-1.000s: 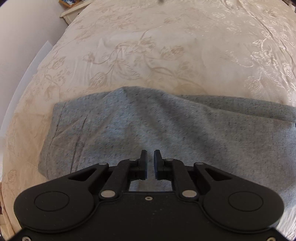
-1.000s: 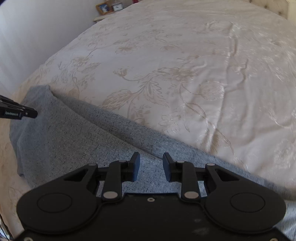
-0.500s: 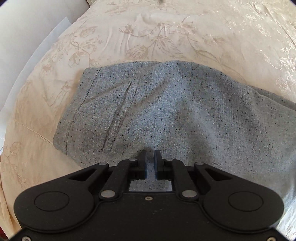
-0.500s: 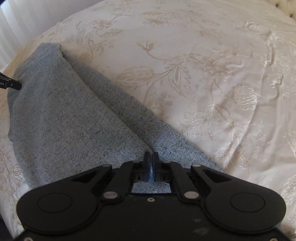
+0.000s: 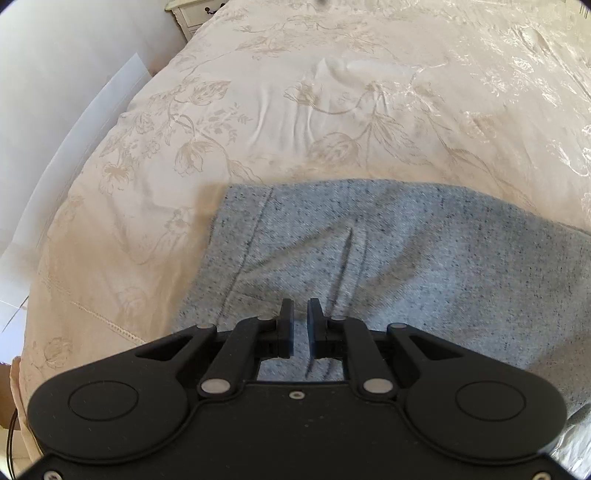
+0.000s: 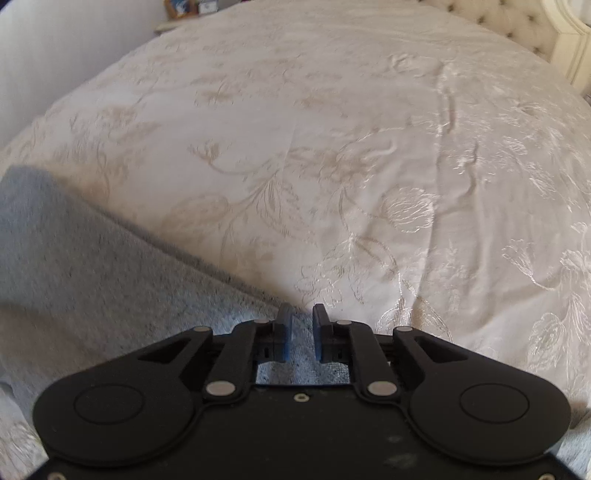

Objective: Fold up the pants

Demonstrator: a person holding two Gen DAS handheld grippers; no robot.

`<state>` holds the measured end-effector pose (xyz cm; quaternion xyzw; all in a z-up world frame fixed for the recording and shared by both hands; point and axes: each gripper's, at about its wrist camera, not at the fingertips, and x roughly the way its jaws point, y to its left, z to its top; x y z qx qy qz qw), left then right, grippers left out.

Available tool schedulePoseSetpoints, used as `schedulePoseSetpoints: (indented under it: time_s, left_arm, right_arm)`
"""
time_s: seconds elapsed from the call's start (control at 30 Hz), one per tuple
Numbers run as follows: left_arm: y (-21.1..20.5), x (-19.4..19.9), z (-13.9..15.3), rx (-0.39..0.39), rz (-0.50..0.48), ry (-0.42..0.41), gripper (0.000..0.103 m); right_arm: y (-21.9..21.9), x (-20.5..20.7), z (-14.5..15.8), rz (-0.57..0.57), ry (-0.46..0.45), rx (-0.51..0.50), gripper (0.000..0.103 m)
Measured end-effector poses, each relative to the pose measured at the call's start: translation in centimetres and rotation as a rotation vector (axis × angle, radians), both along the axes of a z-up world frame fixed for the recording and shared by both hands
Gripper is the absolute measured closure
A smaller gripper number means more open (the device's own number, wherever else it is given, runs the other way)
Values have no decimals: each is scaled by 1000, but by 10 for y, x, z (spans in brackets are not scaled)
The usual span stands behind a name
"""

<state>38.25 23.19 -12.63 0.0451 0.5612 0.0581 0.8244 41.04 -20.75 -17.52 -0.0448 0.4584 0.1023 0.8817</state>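
My left gripper (image 5: pixel 300 326) narrow, empty; right gripper (image 6: pixel 300 330) reopening, seemingly empty. Grey flecked knit pants (image 5: pixel 388 258): soft, limp; pinch the near-left hem.

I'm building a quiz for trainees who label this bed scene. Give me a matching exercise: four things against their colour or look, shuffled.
Things:
1 pants
2 bedspread
3 headboard
4 nightstand

Looks:
A button-tufted, beige
B speckled grey
C white, with dark drawer knobs
D cream, with floral embroidery

Pairs: 1-B, 2-D, 3-A, 4-C
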Motion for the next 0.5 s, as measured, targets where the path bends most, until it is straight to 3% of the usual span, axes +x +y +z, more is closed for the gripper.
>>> schedulePoseSetpoints:
  time_s: [0.03,0.13,0.33,0.5]
  left_arm:
    - [7,3,0,-11,-5,-1,86]
    - [25,12,-6,-28,9,24,68]
    - [50,-11,-13,-147,93,35,67]
    - [60,-43,-17,-323,159,60,64]
  right_arm:
    - [1,-5,7,-18,-15,30,87]
    - [6,-20,22,-66,-20,94,87]
    - [33,-66,37,-158,7,281,84]
    - [74,-115,40,-166,79,339,84]
